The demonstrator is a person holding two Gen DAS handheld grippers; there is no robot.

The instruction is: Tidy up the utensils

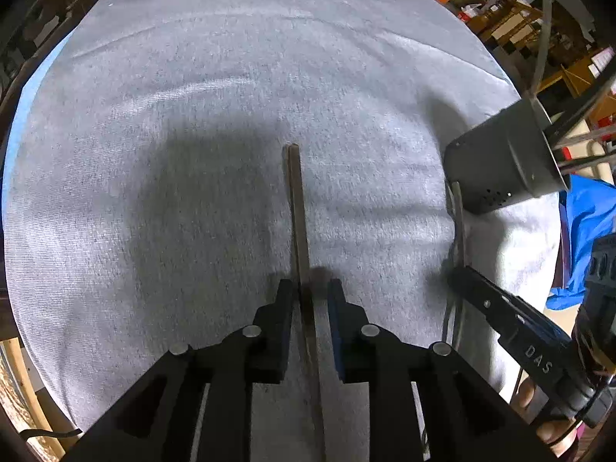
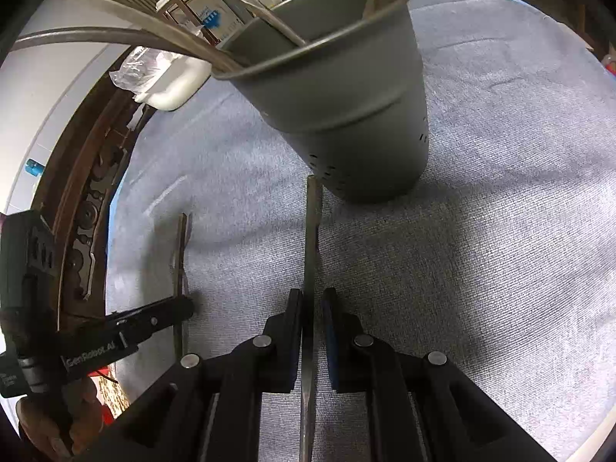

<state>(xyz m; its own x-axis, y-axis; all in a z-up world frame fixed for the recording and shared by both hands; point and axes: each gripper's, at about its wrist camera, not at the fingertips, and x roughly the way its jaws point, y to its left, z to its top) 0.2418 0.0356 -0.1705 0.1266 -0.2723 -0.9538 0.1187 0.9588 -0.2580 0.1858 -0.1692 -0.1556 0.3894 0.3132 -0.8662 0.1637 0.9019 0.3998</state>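
A flat metal utensil (image 1: 298, 211) runs between the fingers of my left gripper (image 1: 312, 285). One pad touches it and a gap shows at the other, so the gripper is open. The right wrist view shows this utensil (image 2: 180, 254) low over the cloth under the left gripper (image 2: 188, 306). My right gripper (image 2: 312, 294) is shut on a second thin metal utensil (image 2: 312, 231), whose far end points at the foot of a grey holder cup (image 2: 346, 96). From the left wrist view, the right gripper (image 1: 456, 275) and its utensil (image 1: 457, 211) sit beside the cup (image 1: 504, 158).
A grey cloth (image 1: 192, 134) covers the round table. Several utensil handles (image 2: 154, 34) stick out of the cup. A white container (image 2: 173, 84) stands at the far edge. The dark wooden table rim (image 2: 88, 192) curves at the left. A blue fabric item (image 1: 589, 223) hangs beyond the right edge.
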